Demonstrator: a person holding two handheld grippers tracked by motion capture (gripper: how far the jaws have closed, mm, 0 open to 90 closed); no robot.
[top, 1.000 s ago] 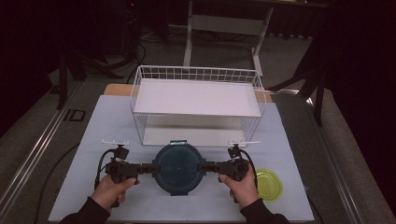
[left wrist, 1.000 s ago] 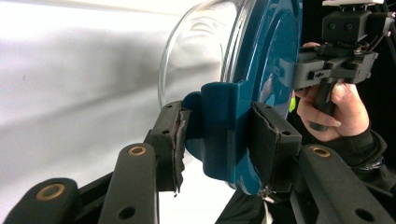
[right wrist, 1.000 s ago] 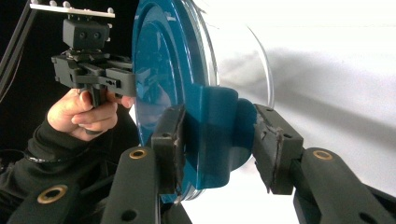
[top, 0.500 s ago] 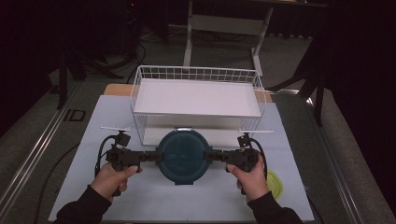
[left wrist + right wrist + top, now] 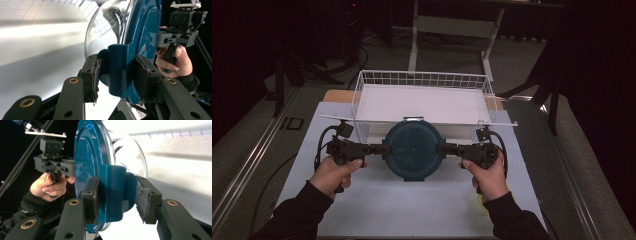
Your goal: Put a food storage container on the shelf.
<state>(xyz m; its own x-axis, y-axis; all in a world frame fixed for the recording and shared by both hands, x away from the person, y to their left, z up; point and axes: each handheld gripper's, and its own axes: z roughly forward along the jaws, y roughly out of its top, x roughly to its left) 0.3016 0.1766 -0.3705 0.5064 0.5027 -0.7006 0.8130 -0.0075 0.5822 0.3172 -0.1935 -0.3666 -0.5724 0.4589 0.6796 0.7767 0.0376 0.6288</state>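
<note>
A white bench [image 5: 412, 210] stands in a dark room, grey floor around it. On it sits one white wire basket [image 5: 422, 80]. One round blue-lidded container [image 5: 413, 149] hangs just before the basket, apparently clear of the bench. Two claws grasp its side tabs: left claw [image 5: 117, 75], right claw [image 5: 116, 195], both clenched.

The bowl [image 5: 413, 149] hides part of the basket's [image 5: 362, 82] front wall in the high view. Both forearms are cut off at that view's bottom edge. A yellow thing [image 5: 479, 202] by the right hand [image 5: 486, 175] is mostly hidden.
</note>
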